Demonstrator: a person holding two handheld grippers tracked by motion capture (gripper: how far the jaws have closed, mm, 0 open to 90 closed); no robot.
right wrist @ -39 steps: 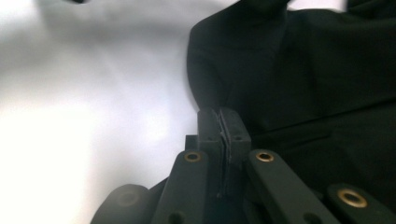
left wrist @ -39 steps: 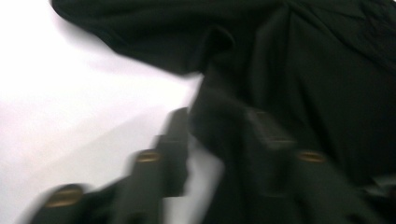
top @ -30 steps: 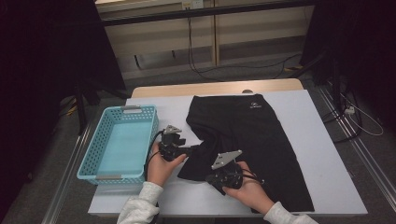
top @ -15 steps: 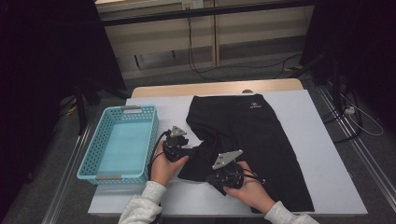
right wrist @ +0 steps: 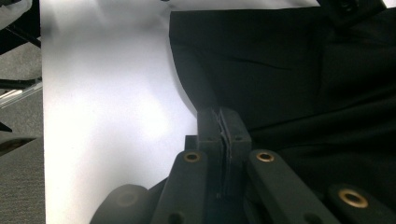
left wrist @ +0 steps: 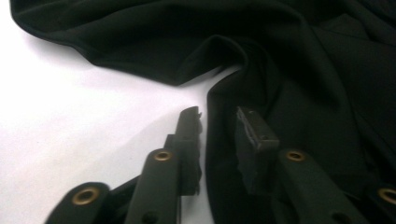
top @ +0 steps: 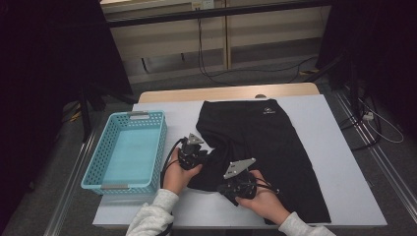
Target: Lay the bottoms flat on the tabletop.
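Black shorts [top: 265,132] lie spread on the white table [top: 344,162], waistband at the far side. My left gripper [top: 205,155] is at their left edge. In the left gripper view its jaws [left wrist: 219,123] have just been closing around a raised fold of the shorts [left wrist: 303,70]; a gap still shows beside the left pad [left wrist: 190,123]. My right gripper [top: 223,188] sits at the near left hem. Its jaws [right wrist: 220,123] are shut on the edge of the shorts [right wrist: 280,60].
A light blue mesh basket [top: 98,184] stands on the table's left part, close to my left hand. Bare white table lies right of the shorts and along the near edge. Cables run across the floor beyond the table.
My left gripper has shifted a little to the right onto the shorts' edge, and its jaws have narrowed around the fold. The right gripper has kept still.
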